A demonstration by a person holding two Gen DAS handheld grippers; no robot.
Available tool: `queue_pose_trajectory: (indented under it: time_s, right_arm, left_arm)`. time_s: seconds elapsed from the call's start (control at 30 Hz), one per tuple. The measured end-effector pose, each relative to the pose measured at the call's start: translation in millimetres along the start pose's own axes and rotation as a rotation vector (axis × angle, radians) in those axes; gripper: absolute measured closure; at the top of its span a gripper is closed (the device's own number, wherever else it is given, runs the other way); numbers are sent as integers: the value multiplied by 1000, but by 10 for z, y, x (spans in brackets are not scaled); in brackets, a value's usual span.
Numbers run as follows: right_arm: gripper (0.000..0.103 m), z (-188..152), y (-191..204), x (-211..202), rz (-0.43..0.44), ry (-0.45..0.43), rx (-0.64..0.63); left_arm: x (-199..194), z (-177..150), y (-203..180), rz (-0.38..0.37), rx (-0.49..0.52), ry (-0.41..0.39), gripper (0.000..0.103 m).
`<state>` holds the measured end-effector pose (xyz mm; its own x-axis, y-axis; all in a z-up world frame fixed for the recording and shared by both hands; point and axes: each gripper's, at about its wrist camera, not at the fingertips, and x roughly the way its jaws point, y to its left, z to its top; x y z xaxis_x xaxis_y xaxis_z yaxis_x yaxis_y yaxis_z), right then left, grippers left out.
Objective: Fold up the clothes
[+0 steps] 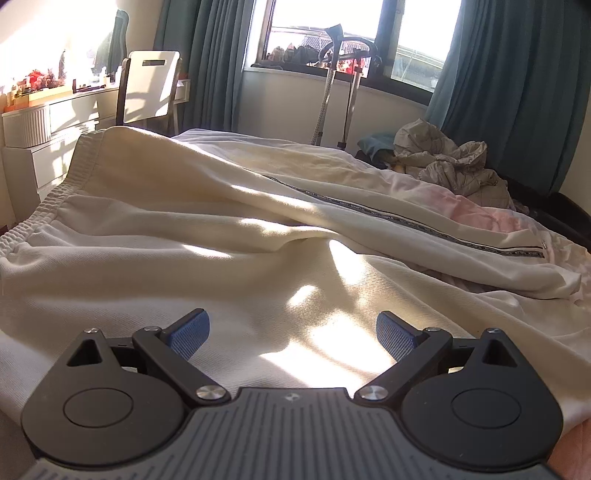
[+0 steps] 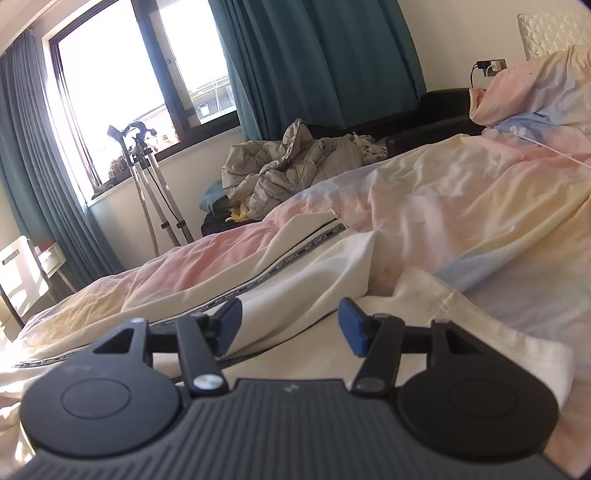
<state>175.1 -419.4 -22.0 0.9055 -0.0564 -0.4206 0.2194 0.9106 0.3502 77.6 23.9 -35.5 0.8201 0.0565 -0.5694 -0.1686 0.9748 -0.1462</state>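
One rumpled cream trousers (image 1: 229, 236), unfolded.

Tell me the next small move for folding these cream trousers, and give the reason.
Probably lower the right tool and close it on the cream trousers beneath it. Both tools are open and hold nothing, the left tool too, and the trousers lie spread out, unfolded, on the bed.

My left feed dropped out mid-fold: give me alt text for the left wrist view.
The open left gripper hovers low over cream sweatpants spread across the bed, holding nothing; their elastic waistband lies far left and a dark side stripe runs right. Beyond are a crumpled grey jacket, white chair and sunlit window.
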Motion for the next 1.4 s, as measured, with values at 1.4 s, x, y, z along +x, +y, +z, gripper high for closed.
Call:
queue_pose_trajectory:
  time_s: [1.4]
  right_arm:
    - [47,-735,-1273,-202,-236,74,806]
  left_arm:
    - [-640,-308,2162,97,-933,1,9]
